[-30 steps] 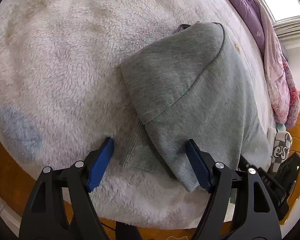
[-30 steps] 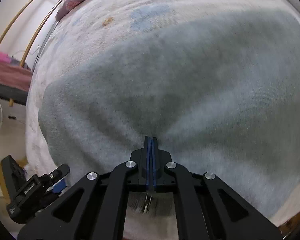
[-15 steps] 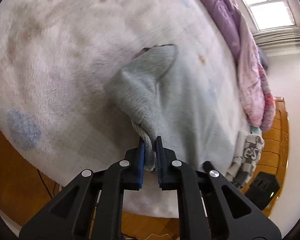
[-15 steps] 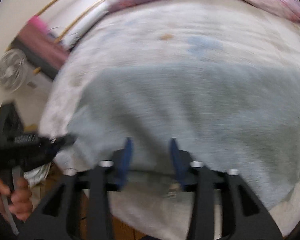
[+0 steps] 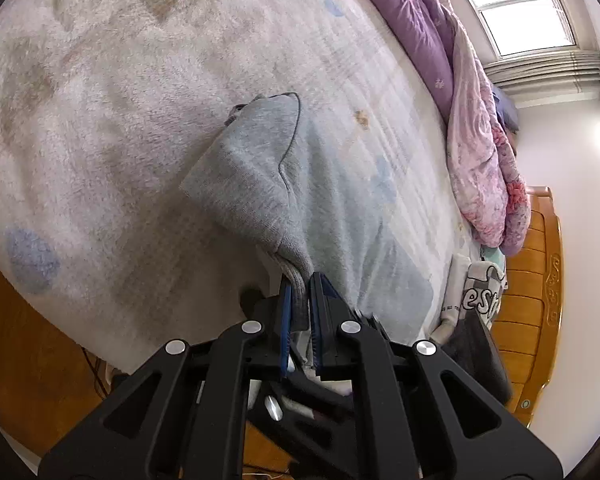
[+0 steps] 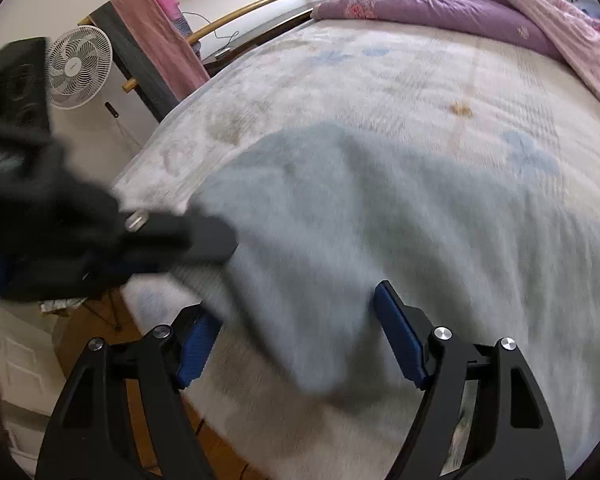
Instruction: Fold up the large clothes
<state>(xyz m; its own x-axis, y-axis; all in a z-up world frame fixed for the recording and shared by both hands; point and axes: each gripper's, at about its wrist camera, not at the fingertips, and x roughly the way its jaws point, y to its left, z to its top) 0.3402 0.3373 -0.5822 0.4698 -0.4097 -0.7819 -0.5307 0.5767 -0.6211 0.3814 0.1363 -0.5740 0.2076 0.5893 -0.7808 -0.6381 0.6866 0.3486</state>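
A grey sweatshirt (image 5: 252, 176) lies spread on the fluffy pale blanket (image 5: 100, 120) of the bed. My left gripper (image 5: 300, 312) is shut on the ribbed end of its sleeve, which rises off the bed as a taut fold. In the right wrist view the same sweatshirt (image 6: 340, 208) is blurred, and my left gripper (image 6: 204, 240) shows as a dark shape at the garment's left edge. My right gripper (image 6: 296, 332) hovers over the near corner with its jaws opening wide. Cloth lies beneath and between the blue pads (image 6: 400, 344), which do not press it.
A purple and pink quilt (image 5: 472, 128) is bunched along the bed's far side under a window (image 5: 520, 12). A stack of clothes (image 5: 476, 292) sits at the bed's right end by the wooden frame. A white fan (image 6: 78, 66) and a towel rail (image 6: 160, 36) stand beyond the left edge.
My left gripper closed on the sleeve end and lifted it off the bed. My right gripper went from shut to wide open and swung across the garment, so that more of the room shows.
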